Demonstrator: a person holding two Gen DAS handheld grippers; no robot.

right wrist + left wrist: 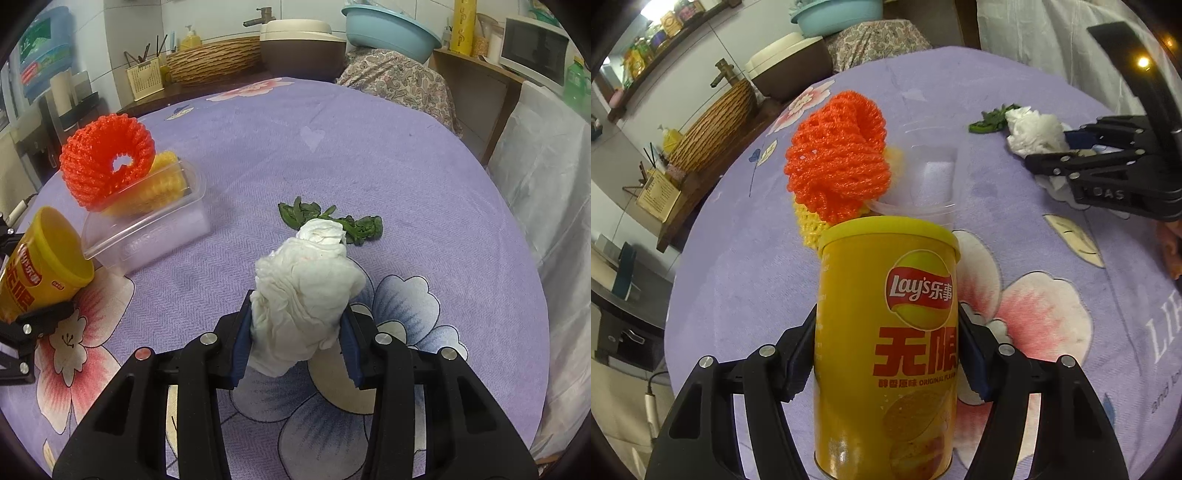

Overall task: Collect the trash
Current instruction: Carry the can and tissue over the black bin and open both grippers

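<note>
My left gripper [886,350] is shut on a yellow Lay's chip can [886,332], held upright; the can also shows at the left edge of the right wrist view [44,266]. My right gripper [295,332] is shut on a crumpled white tissue [306,291], which also shows in the left wrist view [1034,134]. A clear plastic box [147,236] holds an orange foam net [107,166] and a yellow foam net [162,188]. Green leaf scraps [332,221] lie on the table just beyond the tissue.
The round table has a purple flowered cloth [332,140]. Beyond its far edge stand a wicker basket [214,62], a brown-and-cream pot [299,44] and a blue basin [388,33]. A white-covered chair [546,184] stands at the right.
</note>
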